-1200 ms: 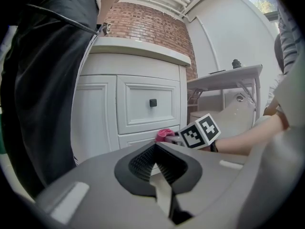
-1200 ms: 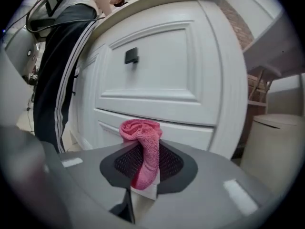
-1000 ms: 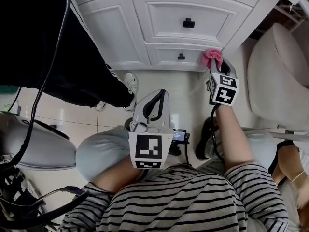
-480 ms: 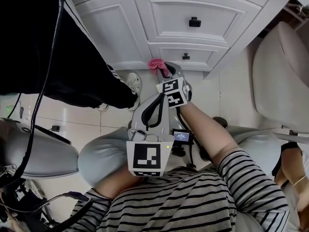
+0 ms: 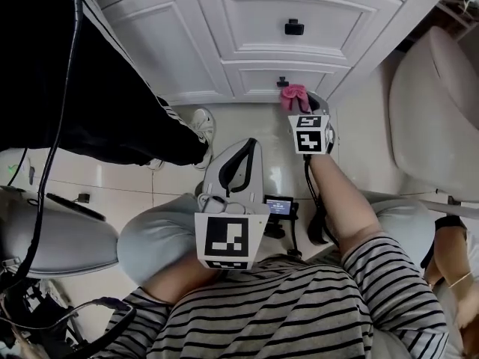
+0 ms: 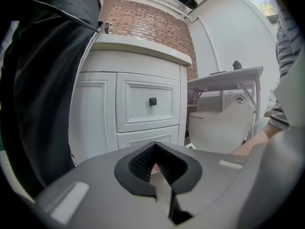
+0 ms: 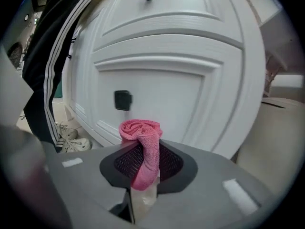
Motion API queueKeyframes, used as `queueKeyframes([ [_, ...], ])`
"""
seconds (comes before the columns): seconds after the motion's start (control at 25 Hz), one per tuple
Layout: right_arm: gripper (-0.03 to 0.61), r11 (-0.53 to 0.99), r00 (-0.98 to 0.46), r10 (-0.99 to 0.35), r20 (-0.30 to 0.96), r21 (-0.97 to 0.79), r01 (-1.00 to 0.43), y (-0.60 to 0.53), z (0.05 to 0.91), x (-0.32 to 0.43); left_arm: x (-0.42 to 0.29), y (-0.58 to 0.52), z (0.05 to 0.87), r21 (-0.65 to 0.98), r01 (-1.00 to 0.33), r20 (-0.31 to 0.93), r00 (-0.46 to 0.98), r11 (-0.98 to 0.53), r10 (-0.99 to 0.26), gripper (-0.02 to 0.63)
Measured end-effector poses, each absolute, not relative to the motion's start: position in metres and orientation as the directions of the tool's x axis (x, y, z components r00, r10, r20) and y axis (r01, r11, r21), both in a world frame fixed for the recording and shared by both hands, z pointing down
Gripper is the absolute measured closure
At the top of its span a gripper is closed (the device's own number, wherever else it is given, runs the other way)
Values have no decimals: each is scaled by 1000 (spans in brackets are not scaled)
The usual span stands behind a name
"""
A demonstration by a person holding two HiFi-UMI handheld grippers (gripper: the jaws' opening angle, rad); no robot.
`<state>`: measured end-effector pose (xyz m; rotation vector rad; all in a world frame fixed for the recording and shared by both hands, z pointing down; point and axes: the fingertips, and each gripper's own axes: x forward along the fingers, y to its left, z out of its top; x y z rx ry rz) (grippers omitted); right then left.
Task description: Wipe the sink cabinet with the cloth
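The right gripper [image 7: 143, 175], jaws pinching a bunched pink cloth [image 7: 141, 140], holds the wad close to the white cabinet's [image 5: 172, 43] lowest drawer [image 7: 157, 94], just right of its black knob [image 7: 122, 100]. The left gripper [image 6: 159, 175], held back from the cabinet, has its jaws pressed together on nothing. To wipe well, press the wad firmly against the panel and sweep in overlapping strokes, steering around the knob.

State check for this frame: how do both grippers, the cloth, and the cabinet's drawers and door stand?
Left gripper: jaws shut, empty.
Right gripper: jaws shut on cloth.
Cloth: bunched up, near lower drawer.
Upper drawer: closed.
Lower drawer: closed.
Cabinet door: closed.
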<state>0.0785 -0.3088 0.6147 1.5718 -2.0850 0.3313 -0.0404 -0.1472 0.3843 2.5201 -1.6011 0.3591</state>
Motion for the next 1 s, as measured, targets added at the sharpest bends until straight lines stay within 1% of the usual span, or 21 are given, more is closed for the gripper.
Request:
queueKeyframes([
  [0.08, 495, 245, -148, -832, 534, 115, -963, -307, 614, 116, -36, -146, 383, -24, -901, 267, 412, -433, -871, 618],
  [0.16, 489, 222, -112, -837, 535, 145, -964, -304, 610, 143, -33, -146, 384, -36, -898, 267, 414, -438, -870, 618],
  [0.28, 495, 164, -53, -836, 546, 157, -974, -293, 605, 164, -32, -149, 389, -60, -900, 278, 401, -432, -873, 618],
  [0.36, 495, 147, -55, -841, 539, 129, -981, -280, 590, 167, -33, -150, 391, -82, -903, 281, 386, -423, -879, 618],
  [0.44, 495, 162, -85, -866, 493, 116, -980, -269, 555, 162, -33, -151, 390, -88, -905, 268, 381, -416, -885, 620],
  [0.6, 495, 197, -158, -926, 342, 80, -977, -237, 451, 152, -37, -149, 384, -96, -913, 236, 365, -396, -900, 618],
  [0.72, 494, 228, -209, -949, 237, 55, -972, -190, 388, 149, -45, -139, 379, -109, -923, 224, 339, -369, -914, 618],
  [0.84, 494, 237, -232, -960, 159, 13, -971, -144, 359, 151, -51, -127, 371, -108, -931, 204, 321, -347, -925, 618],
  [1.0, 495, 235, -235, -966, 113, -12, -972, -109, 367, 154, -51, -110, 370, -86, -932, 180, 332, -351, -926, 618],
])
